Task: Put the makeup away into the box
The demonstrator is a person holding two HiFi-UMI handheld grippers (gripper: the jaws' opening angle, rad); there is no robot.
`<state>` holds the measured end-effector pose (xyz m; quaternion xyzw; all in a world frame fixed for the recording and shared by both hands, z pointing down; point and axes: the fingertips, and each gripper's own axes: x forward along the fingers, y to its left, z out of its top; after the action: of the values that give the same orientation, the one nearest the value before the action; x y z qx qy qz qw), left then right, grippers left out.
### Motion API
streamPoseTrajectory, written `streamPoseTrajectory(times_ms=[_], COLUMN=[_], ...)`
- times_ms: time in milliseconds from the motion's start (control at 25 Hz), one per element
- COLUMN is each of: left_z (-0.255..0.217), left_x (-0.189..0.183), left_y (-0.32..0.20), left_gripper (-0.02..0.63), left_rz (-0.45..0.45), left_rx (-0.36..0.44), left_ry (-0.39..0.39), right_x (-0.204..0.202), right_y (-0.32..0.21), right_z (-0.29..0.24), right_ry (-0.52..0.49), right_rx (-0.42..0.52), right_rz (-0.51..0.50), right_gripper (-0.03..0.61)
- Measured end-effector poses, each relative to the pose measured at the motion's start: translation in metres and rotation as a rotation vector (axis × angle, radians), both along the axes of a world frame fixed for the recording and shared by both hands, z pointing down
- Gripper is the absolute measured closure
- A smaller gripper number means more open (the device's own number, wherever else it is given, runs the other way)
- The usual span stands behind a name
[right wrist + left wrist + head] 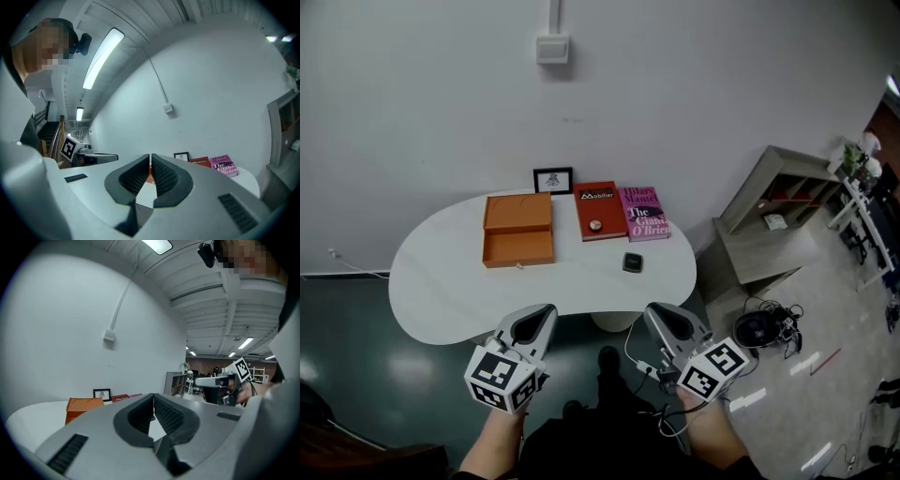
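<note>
box [518, 242] left of books [602, 214] | compact [633, 262] before books | all on table [441, 291]

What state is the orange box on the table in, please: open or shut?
Open. The head view shows the orange box with its lid folded right back behind it and its inside exposed.

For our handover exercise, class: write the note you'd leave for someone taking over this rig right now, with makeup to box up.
Left gripper: shut, empty. Right gripper: shut, empty. Both short of the table's near edge.
Orange box: open, looks empty. Dark compact on the table right of it; small round item on the red book.
Done: nothing packed.
Left: likely both items into the box.
</note>
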<state>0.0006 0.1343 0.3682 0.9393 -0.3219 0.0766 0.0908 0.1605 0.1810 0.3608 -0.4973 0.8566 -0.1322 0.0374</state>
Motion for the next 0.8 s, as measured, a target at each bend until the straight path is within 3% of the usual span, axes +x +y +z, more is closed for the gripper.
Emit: streamPoseTrajectory(times_ms=[480, 800], left_z=[-0.016, -0.003], left_x=[0.083, 0.143], left_y=[-0.133, -0.174], left_gripper=[0.6, 0.6], left_rz=[-0.07, -0.053], left_rx=[0.019, -0.005], left_ry=[-0.062, -0.09], right_x=[0.084, 0.13], right_y=[-0.149, -0.193], right_z=[0.016, 0.05], right_ry=[-0.085, -0.087], right_rx=[-0.021, -0.105], right_rz=[-0.097, -0.138], right_gripper=[0.54, 0.54])
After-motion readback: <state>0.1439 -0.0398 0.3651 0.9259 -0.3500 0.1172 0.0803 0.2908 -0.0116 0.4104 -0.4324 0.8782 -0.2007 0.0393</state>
